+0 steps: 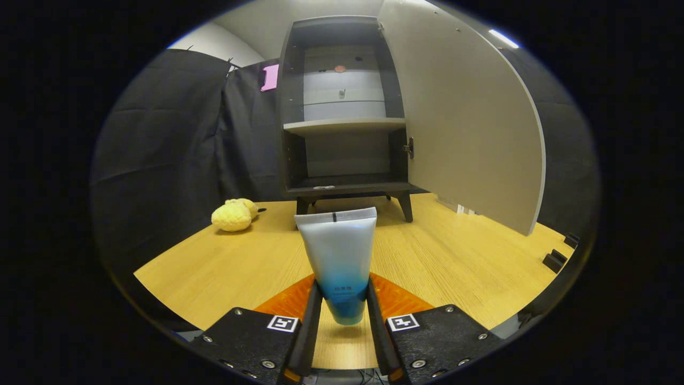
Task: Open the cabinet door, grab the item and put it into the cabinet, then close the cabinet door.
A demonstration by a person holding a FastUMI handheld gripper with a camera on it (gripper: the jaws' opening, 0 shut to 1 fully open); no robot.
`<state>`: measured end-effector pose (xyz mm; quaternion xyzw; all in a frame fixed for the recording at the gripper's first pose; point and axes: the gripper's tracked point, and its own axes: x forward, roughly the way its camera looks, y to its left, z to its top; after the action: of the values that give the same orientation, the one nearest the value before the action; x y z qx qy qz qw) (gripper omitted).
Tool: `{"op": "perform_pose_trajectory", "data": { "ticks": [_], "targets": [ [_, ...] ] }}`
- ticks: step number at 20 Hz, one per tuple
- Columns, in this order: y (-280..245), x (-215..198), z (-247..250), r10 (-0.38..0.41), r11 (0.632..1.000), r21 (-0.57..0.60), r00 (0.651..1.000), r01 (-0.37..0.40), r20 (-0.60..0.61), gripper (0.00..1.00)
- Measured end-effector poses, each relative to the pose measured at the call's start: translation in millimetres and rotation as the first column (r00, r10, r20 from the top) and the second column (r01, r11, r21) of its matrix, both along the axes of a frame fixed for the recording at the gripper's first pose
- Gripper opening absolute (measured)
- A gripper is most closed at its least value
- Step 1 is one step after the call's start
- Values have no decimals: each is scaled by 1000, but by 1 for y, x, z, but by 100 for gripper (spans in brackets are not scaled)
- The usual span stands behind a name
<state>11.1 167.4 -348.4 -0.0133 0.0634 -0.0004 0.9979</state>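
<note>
My gripper (pixel 342 305) is shut on a white-to-blue squeeze tube (pixel 338 251), both fingers pressing its blue lower end. The tube stands upright between the fingers, its flat crimped end up, lifted above the wooden table (pixel 454 267). Beyond it the dark cabinet (pixel 344 112) stands on short legs at the back of the table. Its pale door (pixel 465 123) is swung wide open to the right. Inside I see a light middle shelf (pixel 344 125) and a dark bottom shelf (pixel 347 184), both bare apart from a small pale mark at the bottom shelf's front left.
A yellow plush toy (pixel 234 215) lies on the table left of the cabinet's legs. Black cloth walls stand behind and to the left. Small dark blocks (pixel 558 259) sit at the table's right edge, beyond the open door.
</note>
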Motion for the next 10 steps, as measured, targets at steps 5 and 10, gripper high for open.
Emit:
{"op": "perform_pose_trajectory", "data": {
  "ticks": [5,10],
  "targets": [
    [-7,10,69,-18,999,-30,1000,19,18,46],
    [-11,24,130,-94,994,-53,995,95,15,46]
  ]
}}
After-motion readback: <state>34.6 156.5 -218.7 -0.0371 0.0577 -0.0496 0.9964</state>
